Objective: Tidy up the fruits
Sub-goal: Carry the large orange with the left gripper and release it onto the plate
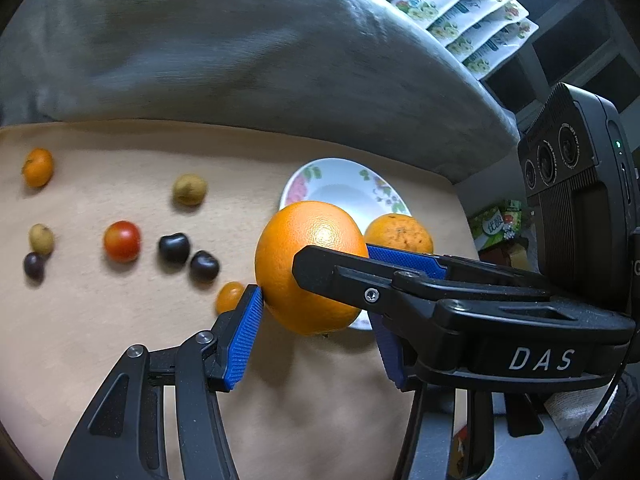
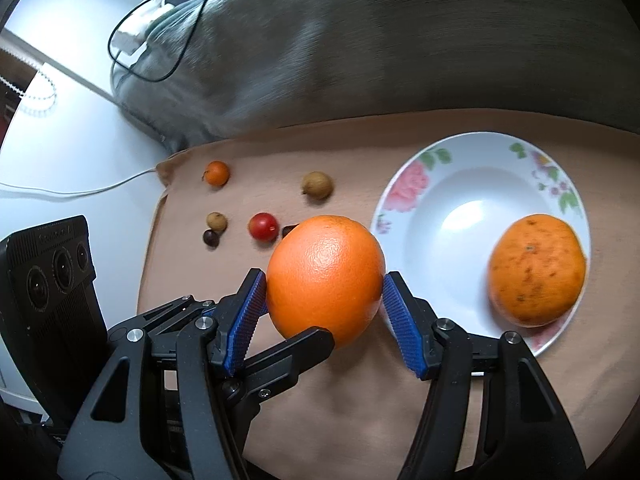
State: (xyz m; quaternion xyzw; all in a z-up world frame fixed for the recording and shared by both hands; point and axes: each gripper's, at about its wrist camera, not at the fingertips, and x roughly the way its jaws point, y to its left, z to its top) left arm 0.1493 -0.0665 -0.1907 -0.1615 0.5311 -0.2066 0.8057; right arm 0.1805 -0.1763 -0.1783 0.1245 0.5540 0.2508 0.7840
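A large smooth orange (image 1: 308, 264) (image 2: 324, 276) hangs above the tan cloth (image 1: 120, 340), held by both grippers at once. My left gripper (image 1: 316, 308) is shut on its left and right sides with blue pads. My right gripper (image 2: 323, 278) is shut on it crosswise; in the left wrist view it (image 1: 336, 256) reaches in from the right. A left finger (image 2: 304, 344) shows under the fruit in the right wrist view. Just beyond is a white floral plate (image 1: 304, 176) (image 2: 460, 208) holding a mottled orange (image 1: 400, 232) (image 2: 536, 270).
Small fruits lie on the cloth to the left: a cherry tomato (image 1: 122, 241), a tiny orange (image 1: 38, 167), brownish round fruits (image 1: 189, 189) and dark ones (image 1: 174, 247). A grey cushion (image 1: 240, 60) borders the back. A black cable (image 2: 160, 40) lies on it.
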